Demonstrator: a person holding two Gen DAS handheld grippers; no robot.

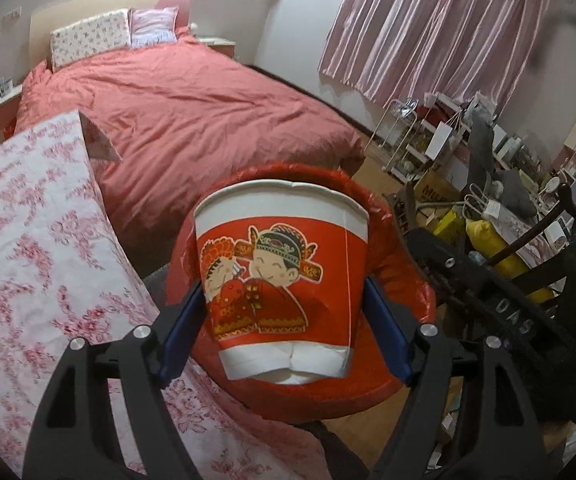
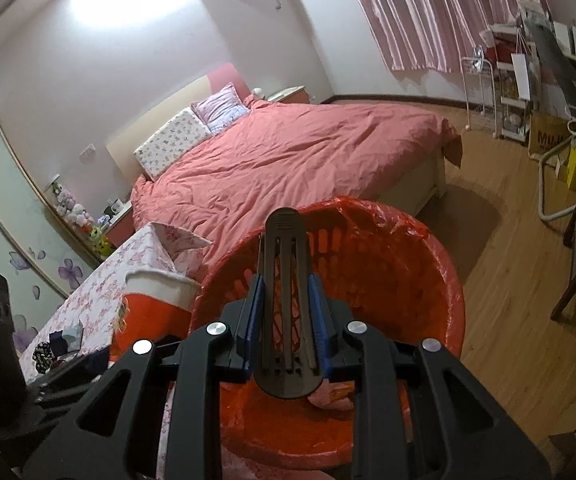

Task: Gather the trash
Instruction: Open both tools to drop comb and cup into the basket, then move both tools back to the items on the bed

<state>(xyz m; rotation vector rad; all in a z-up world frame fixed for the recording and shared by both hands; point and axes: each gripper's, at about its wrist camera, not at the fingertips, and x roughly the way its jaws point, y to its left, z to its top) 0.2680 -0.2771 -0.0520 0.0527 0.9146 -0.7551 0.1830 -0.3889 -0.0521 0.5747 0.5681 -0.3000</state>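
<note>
My left gripper (image 1: 284, 300) is shut on a red and white paper cup (image 1: 282, 280) with a cartoon couple on it. It holds the cup upright, over the near rim of a red trash basket (image 1: 399, 280) lined with a red bag. The cup also shows in the right wrist view (image 2: 152, 308), left of the basket (image 2: 387, 280). My right gripper (image 2: 286, 312) is shut on the basket's black handle (image 2: 286, 280) and looks down into it. A pink scrap (image 2: 329, 398) lies inside.
A table with a floral pink cloth (image 1: 28, 272) is on the left, with small dark items (image 2: 60, 344) on it. A bed with a red cover (image 1: 192, 108) lies behind. A dark chair (image 1: 527, 280), shelves and clutter (image 1: 447, 140) fill the right. Wooden floor (image 2: 507, 280) lies right of the basket.
</note>
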